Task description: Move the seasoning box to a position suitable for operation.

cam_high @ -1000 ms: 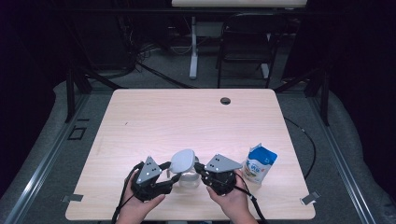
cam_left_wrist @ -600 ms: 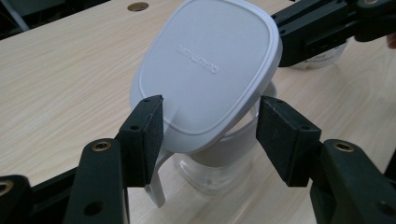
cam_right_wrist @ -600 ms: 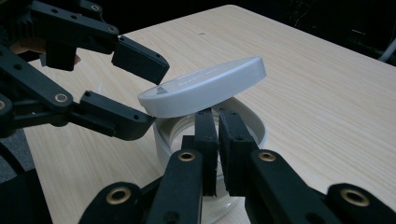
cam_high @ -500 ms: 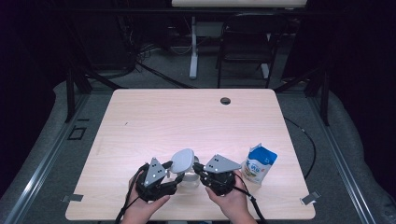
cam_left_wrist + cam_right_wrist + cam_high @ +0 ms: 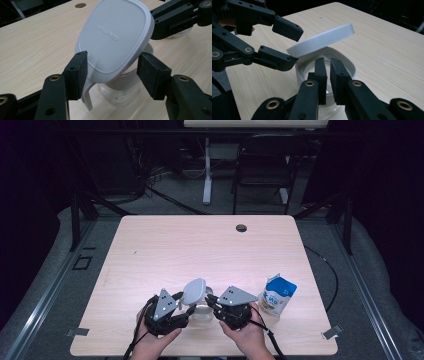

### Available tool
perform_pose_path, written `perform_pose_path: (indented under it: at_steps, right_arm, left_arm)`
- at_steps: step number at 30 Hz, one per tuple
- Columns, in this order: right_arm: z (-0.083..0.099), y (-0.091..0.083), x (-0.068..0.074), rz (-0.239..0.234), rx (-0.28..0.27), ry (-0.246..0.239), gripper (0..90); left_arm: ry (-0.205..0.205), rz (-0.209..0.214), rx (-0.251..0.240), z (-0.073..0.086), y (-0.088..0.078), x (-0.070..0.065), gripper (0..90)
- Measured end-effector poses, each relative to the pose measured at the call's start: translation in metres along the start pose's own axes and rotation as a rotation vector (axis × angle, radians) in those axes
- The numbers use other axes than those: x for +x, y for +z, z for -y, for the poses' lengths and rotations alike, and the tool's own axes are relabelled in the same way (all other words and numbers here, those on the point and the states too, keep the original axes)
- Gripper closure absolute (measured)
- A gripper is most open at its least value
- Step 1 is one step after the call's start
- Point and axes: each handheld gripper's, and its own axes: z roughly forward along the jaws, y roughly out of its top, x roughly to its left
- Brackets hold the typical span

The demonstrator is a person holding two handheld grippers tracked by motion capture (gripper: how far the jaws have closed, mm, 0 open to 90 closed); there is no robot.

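The step in hand appears to be lifting the lid (image 5: 113, 40) off a clear jar (image 5: 325, 75) that stands near the front edge of the bench (image 5: 165, 250), about midway along it; the left gripper (image 5: 112, 72) has the lid's near end between its fingers (image 5: 77, 75), one pad at the lid's edge and the other just beside it, so whether they truly press I cannot tell; the lid is tilted up, its far end raised and its near end low over the jar's white collar. The right gripper (image 5: 328, 80) steadies the jar, its fingers (image 5: 320, 75) nearly together and pinching the near wall of the rim; its jaws have just been opening a little, with that rim between them.

To do it well, I judge that the right gripper should keep its pinch firm so the jar does not rock or slide toward the front edge; the left should lift the lid clear before moving it sideways, since a thin side grip on a smooth edge could slip.

The lid is a pale grey rounded square with faint raised lettering and a small tab at its near end; the jar is clear, with a white band round its mouth. A blue and white pouch (image 5: 278, 295) stands near the right edge.
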Motion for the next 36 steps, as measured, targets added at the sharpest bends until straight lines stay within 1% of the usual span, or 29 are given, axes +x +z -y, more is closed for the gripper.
perform_pose_path:
  at_steps: [9, 12, 15, 19, 36]
  right_arm:
    - [0.0004, -0.0001, -0.0003, 0.0, 0.003, -0.005, 82.7]
    - [0.0005, -0.0006, -0.0009, 0.0, 0.004, -0.005, 81.3]
    - [0.0008, -0.0005, -0.001, -0.005, 0.003, -0.004, 80.0]
    - [0.0013, -0.0005, -0.0014, 0.0, 0.006, -0.006, 78.2]
    - [0.0026, -0.0023, -0.0055, 0.014, 0.007, 0.0, 77.5]
  left_arm:
    - [-0.002, -0.004, -0.009, 0.0, -0.0018, 0.0012, 43.7]
    - [0.006, -0.009, -0.011, 0.0, -0.0027, 0.0016, 44.4]
    - [0.0, -0.009, -0.015, 0.0, -0.0037, 0.0021, 44.8]
    - [0.002, -0.011, -0.014, -0.0001, -0.0044, 0.0028, 45.7]
    - [0.001, -0.025, -0.027, -0.0009, -0.0093, 0.0056, 47.3]
